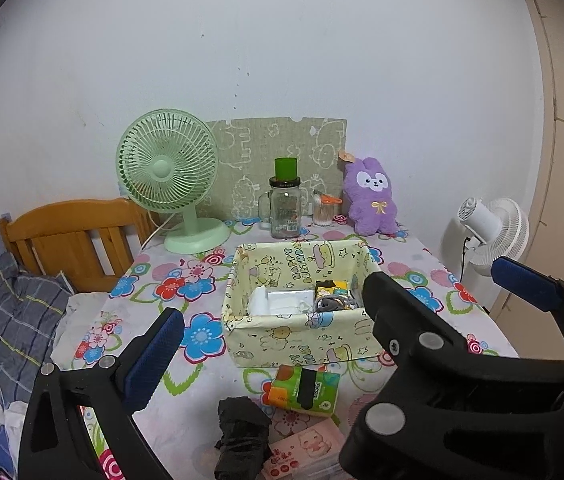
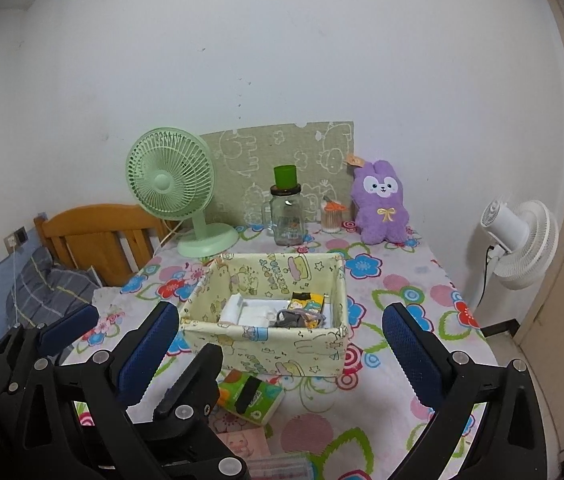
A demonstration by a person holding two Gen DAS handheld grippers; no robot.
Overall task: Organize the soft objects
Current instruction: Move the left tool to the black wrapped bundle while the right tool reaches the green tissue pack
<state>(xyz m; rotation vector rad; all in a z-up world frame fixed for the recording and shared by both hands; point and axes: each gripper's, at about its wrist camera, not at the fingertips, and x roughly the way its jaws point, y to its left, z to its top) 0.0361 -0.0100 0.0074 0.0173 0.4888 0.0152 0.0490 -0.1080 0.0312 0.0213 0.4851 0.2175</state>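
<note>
A yellow cartoon-print fabric box point(image 1: 278, 334) point(image 2: 317, 344) stands mid-table and holds a white pack, a grey soft item and small packets. In front of it lie a green-orange tissue pack point(image 1: 301, 390) point(image 2: 248, 394), a black rolled cloth point(image 1: 240, 436) and a pink tissue pack point(image 1: 309, 450) point(image 2: 242, 442). A purple plush rabbit point(image 1: 371, 196) point(image 2: 381, 202) sits at the back right. My left gripper point(image 1: 274, 364) is open and empty, above the near table edge. My right gripper point(image 2: 282, 354) is open and empty, in front of the box.
A green desk fan point(image 1: 170, 184) point(image 2: 174, 196), a glass jar with a green cup on top point(image 1: 285, 208) point(image 2: 286, 216) and a cotton-swab tub point(image 1: 323, 210) stand at the back. A wooden headboard point(image 1: 70, 240) and bedding are left; a white fan point(image 2: 517, 236) stands right.
</note>
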